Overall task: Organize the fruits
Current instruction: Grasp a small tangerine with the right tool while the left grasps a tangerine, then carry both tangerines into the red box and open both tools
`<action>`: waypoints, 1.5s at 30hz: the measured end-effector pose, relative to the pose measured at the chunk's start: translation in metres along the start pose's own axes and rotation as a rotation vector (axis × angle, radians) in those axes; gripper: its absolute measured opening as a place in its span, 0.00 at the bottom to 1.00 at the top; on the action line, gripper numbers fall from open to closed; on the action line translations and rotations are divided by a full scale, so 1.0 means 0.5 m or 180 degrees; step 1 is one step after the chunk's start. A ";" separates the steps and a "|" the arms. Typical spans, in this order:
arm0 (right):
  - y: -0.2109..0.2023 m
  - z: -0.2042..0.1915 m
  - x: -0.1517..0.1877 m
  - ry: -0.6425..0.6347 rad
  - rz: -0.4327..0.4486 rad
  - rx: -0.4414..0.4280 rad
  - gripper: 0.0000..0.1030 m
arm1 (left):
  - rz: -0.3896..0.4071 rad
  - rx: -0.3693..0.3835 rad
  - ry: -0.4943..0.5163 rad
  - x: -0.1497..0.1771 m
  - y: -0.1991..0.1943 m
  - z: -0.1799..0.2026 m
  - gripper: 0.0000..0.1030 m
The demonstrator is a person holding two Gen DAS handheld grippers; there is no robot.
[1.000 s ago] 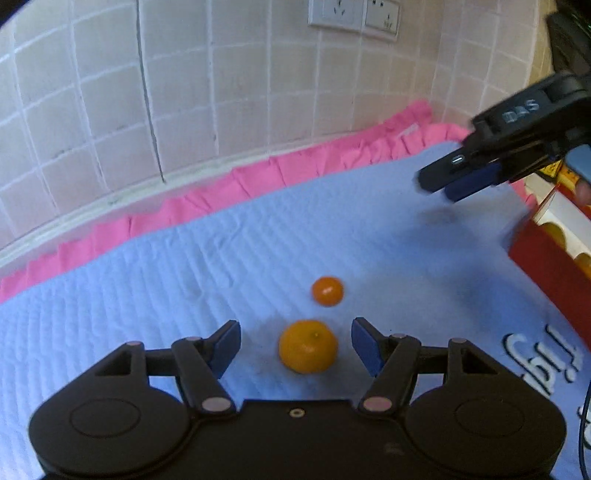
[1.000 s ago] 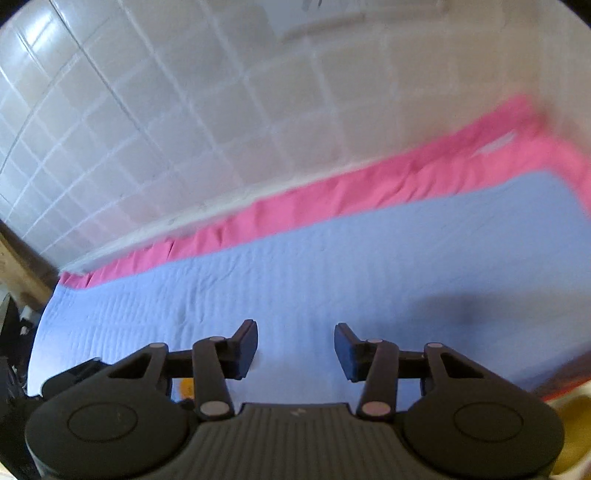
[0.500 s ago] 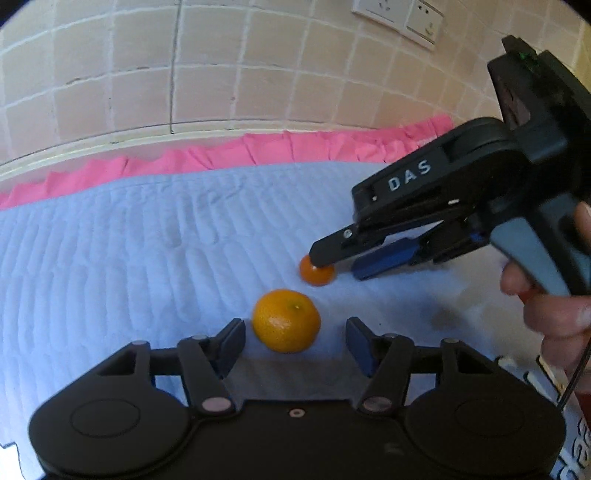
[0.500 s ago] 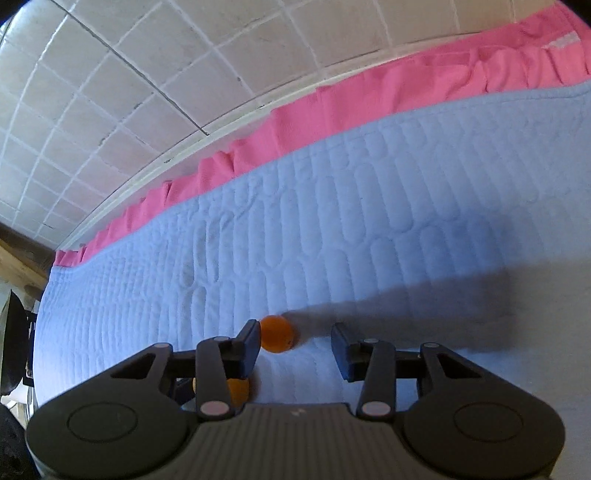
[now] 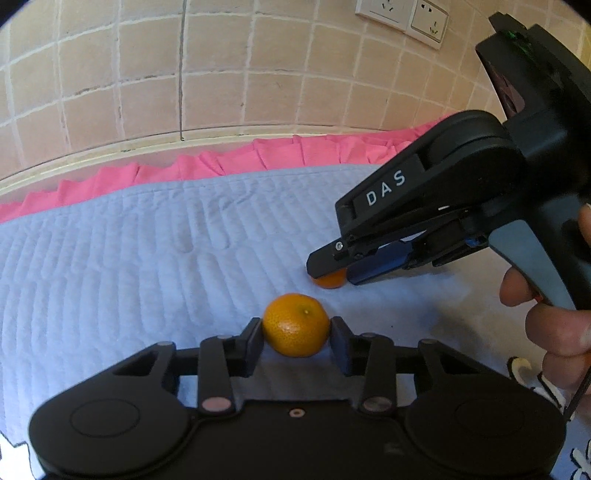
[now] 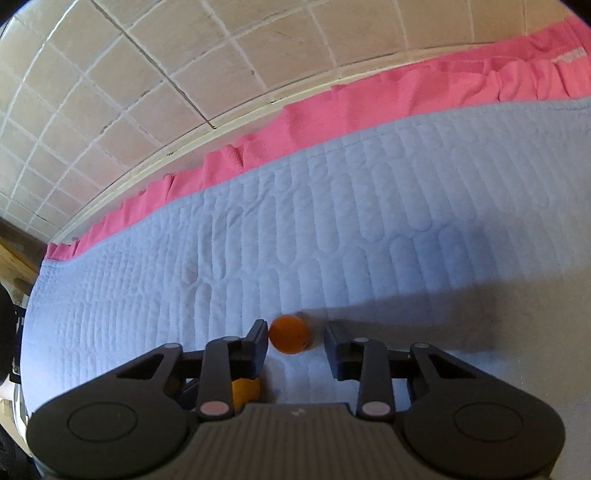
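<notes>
A large orange mandarin (image 5: pixel 296 325) sits on the blue quilted cloth (image 5: pixel 147 258). My left gripper (image 5: pixel 296 341) is shut on it, both pads touching its sides. A small orange fruit (image 6: pixel 289 333) lies further back on the cloth. My right gripper (image 6: pixel 295 341) is open around it, the left pad close beside it and a gap on the right. In the left wrist view the small fruit (image 5: pixel 330 281) shows under the right gripper's fingers (image 5: pixel 328 260). The mandarin also shows behind the left finger in the right wrist view (image 6: pixel 244 392).
A pink cloth edge (image 5: pixel 221 162) runs along the back under a tiled wall (image 5: pixel 221 74) with two sockets (image 5: pixel 402 14). A hand (image 5: pixel 554 325) holds the right gripper's handle. White lettering (image 5: pixel 524 373) marks the cloth at the right.
My left gripper has closed onto the large mandarin. My right gripper has moved down and forward so the small fruit sits between its fingers.
</notes>
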State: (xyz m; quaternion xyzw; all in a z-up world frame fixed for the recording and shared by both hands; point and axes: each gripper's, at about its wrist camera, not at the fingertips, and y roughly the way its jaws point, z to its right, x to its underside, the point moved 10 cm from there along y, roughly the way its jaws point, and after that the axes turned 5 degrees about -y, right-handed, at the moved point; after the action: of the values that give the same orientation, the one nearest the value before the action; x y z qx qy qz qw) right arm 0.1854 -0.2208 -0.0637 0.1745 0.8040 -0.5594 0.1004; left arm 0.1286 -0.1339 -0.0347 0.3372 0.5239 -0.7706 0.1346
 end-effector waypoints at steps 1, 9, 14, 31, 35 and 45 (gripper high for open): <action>0.001 -0.002 0.000 -0.0013 -0.0006 -0.0004 0.31 | 0.0000 0.0002 0.0002 0.000 0.002 -0.001 0.45; -0.024 0.014 0.007 0.0130 0.0024 -0.0184 0.24 | -0.0025 0.0018 -0.0092 -0.025 -0.006 -0.001 0.44; -0.112 0.041 0.000 0.0253 0.0269 -0.0294 0.24 | 0.0121 0.0007 -0.0001 -0.065 -0.042 0.034 0.44; -0.615 0.253 0.031 0.0763 0.1728 0.0277 0.24 | 0.0879 0.0825 0.1107 -0.256 -0.173 0.368 0.44; -0.724 0.325 0.075 0.0956 0.2024 0.0576 0.24 | 0.1003 0.1064 0.1386 -0.280 -0.188 0.475 0.44; -0.827 0.469 0.210 0.1399 0.2189 0.1108 0.24 | 0.0625 0.1841 0.1849 -0.246 -0.134 0.730 0.44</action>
State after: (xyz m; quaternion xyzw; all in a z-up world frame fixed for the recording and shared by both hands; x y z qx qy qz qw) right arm -0.0813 -0.5516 0.1735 0.5610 0.5953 -0.5702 0.0765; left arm 0.0433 -0.4518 0.1764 0.6127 0.2675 -0.7423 -0.0461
